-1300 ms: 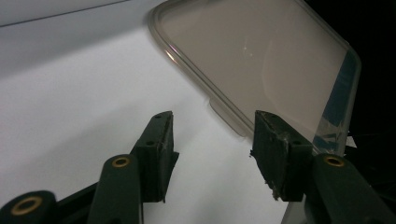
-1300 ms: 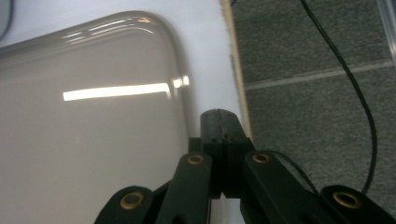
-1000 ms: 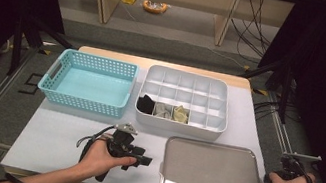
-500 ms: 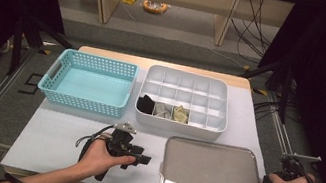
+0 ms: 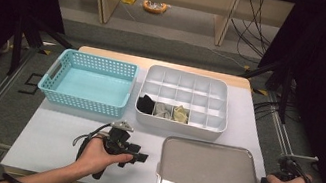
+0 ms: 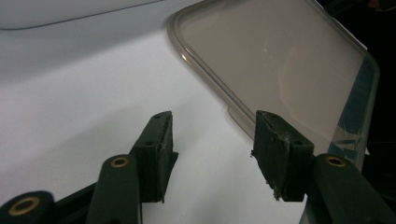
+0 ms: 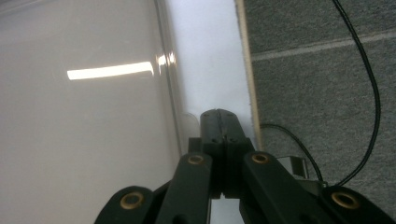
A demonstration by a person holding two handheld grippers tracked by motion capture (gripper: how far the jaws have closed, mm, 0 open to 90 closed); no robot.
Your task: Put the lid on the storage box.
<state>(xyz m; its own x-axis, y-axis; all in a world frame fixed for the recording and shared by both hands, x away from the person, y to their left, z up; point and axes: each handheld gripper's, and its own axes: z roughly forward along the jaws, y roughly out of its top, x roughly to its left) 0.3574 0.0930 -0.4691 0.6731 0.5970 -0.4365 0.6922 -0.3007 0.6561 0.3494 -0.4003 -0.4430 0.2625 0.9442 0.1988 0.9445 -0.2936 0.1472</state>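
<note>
Jaws of the left gripper (image 5: 139, 157) parted beside the lid (image 5: 209, 177); jaws of the right gripper (image 5: 268, 181) closed at its far edge.

From the high view, the clear lid is seen flat on the tabletop (image 5: 58, 129), just beyond the left jaws' tips and between the two grippers, with its long axis running across from one to the other; the left gripper's state is hard to read here. From the left gripper view, the left gripper (image 6: 212, 140) is seen with a moderate gap and nothing held, the lid's (image 6: 280, 60) rim tab lying just ahead, nearer the right-hand jaw; the far corner is cut off. From the right gripper view, the right gripper (image 7: 219, 122) is seen pressed shut and empty, the lid (image 7: 84, 116) immediately to its left; contact with the rim cannot be told.
</note>
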